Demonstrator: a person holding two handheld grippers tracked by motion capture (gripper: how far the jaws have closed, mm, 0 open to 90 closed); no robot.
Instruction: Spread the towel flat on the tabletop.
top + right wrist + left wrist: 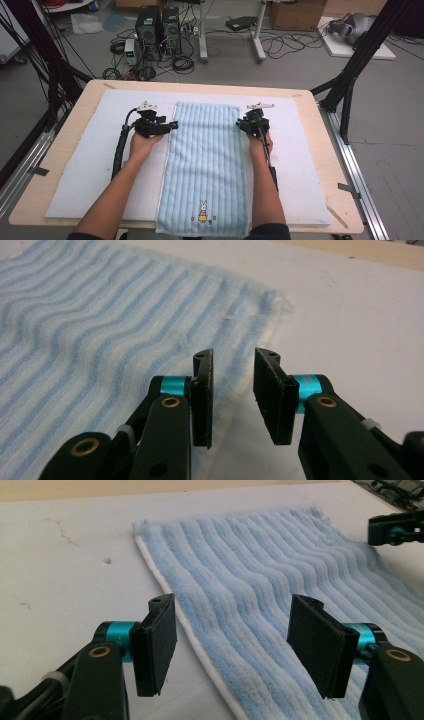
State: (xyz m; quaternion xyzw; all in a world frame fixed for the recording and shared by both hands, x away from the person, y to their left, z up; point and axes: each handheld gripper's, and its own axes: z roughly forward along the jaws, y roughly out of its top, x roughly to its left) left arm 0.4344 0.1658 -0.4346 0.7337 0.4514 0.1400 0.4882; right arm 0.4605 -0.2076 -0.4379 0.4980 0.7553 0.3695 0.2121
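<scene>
— Across the middle of the high view, what is the work surface?

— A light wooden table (62,150) with rounded corners, covered by a pale white-blue mat (95,165). Behind it, in the upper part of the frame, is a grey floor with two dark computer towers (159,27), loose cables (182,64), the white legs of a stand (257,35) and cardboard boxes (297,12). Black frame struts (360,55) run down at the upper right and upper left.

— Any containers?

— Just those boxes on the floor at the top; what is in them I can't tell.

— Where is the cloth?

— The light blue striped towel (205,165) lies flat at the centre of the mat, its long side running from the upper middle to the bottom edge, where it hangs just over the table's near rim. A small rabbit picture (202,210) sits near that bottom end.

— And the claws?

— The left gripper (174,125) is at the towel's left edge, upper centre-left of the high view. In its own view the left gripper (232,647) has its jaws spread wide, straddling the towel's white hem (200,652) without pressing it. The right gripper (239,122) is at the towel's right edge; seen in its own view the right gripper (232,395) has its jaws close together yet parted, with the towel's edge under the gap and nothing pinched.

— Anything in the way?

— Each gripper's black cable (119,150) trails back along the person's forearm.
</scene>
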